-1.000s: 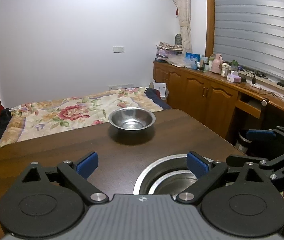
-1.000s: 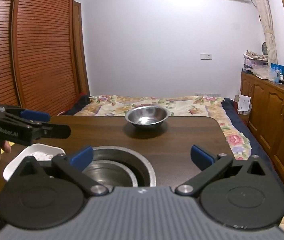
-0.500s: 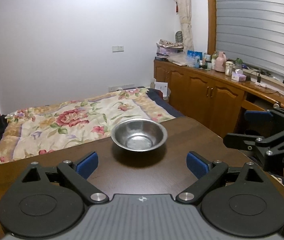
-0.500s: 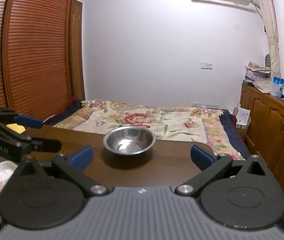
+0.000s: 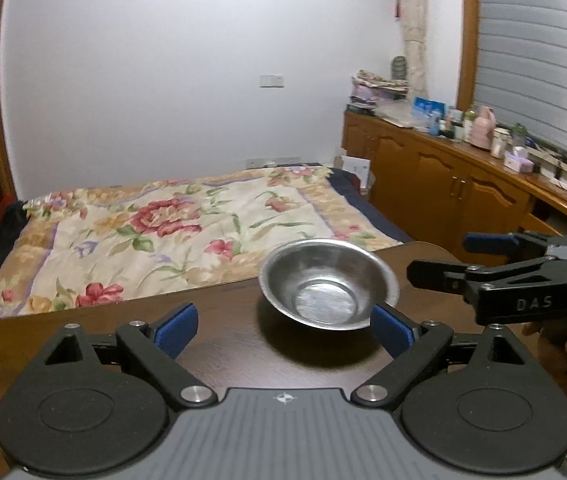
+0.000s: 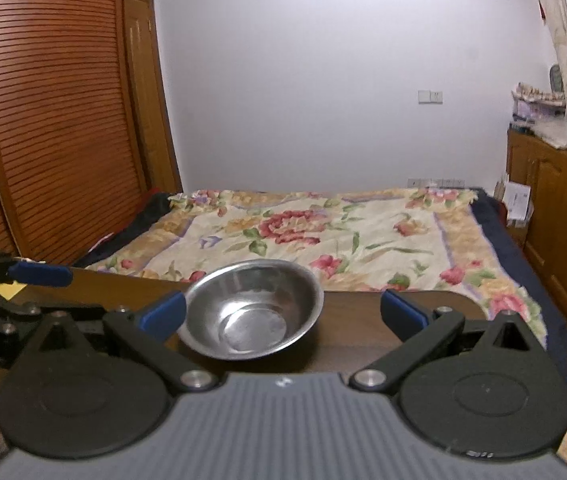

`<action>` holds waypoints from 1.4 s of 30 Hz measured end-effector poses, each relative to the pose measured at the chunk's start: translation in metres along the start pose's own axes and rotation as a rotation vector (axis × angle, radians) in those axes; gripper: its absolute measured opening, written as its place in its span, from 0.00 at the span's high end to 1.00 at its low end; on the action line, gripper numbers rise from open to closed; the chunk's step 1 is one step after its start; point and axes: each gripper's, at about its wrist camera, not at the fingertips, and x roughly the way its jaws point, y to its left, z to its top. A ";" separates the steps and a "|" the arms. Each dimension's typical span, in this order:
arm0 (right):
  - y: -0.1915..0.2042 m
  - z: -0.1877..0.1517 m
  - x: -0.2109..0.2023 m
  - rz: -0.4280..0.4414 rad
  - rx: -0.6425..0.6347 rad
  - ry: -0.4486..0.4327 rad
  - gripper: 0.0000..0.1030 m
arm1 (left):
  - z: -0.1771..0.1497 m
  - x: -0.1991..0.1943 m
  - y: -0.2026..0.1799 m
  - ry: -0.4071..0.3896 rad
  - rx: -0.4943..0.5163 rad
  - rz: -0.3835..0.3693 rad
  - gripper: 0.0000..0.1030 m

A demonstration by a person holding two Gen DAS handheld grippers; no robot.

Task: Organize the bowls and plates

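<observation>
Near the bench's (image 5: 223, 344) far edge, the steel bowl (image 5: 328, 283) sits between the spread left gripper (image 5: 283, 322) and spread right gripper (image 6: 283, 314), roughly equally close.

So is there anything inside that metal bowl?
No, the metal bowl looks empty: only its shiny bottom shows. Its near inner wall is hidden by the rim.

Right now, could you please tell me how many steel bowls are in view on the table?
1. The steel bowl sits near the far edge of the table, ahead of both open hand-held grippers. Others may lie out of frame.
</observation>
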 end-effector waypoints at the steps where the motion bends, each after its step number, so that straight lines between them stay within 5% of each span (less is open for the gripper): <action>1: -0.001 0.000 0.005 0.001 0.008 0.005 0.00 | -0.001 0.005 0.002 0.006 -0.014 0.005 0.11; 7: -0.006 -0.005 0.030 0.024 0.061 0.039 0.01 | 0.001 0.025 0.004 0.038 -0.039 -0.002 0.17; 10: -0.006 -0.006 0.037 0.014 0.065 0.058 0.14 | 0.005 0.032 0.002 0.037 -0.040 -0.006 0.18; 21: -0.011 -0.010 0.044 0.062 0.128 0.116 0.34 | 0.010 0.064 -0.001 0.074 -0.035 -0.025 0.28; 36: -0.011 -0.012 0.051 0.125 0.158 0.168 0.62 | 0.006 0.088 0.004 0.149 -0.085 -0.049 0.70; 42: -0.013 -0.012 0.051 0.132 0.161 0.170 0.71 | 0.006 0.086 0.005 0.154 -0.086 -0.057 0.71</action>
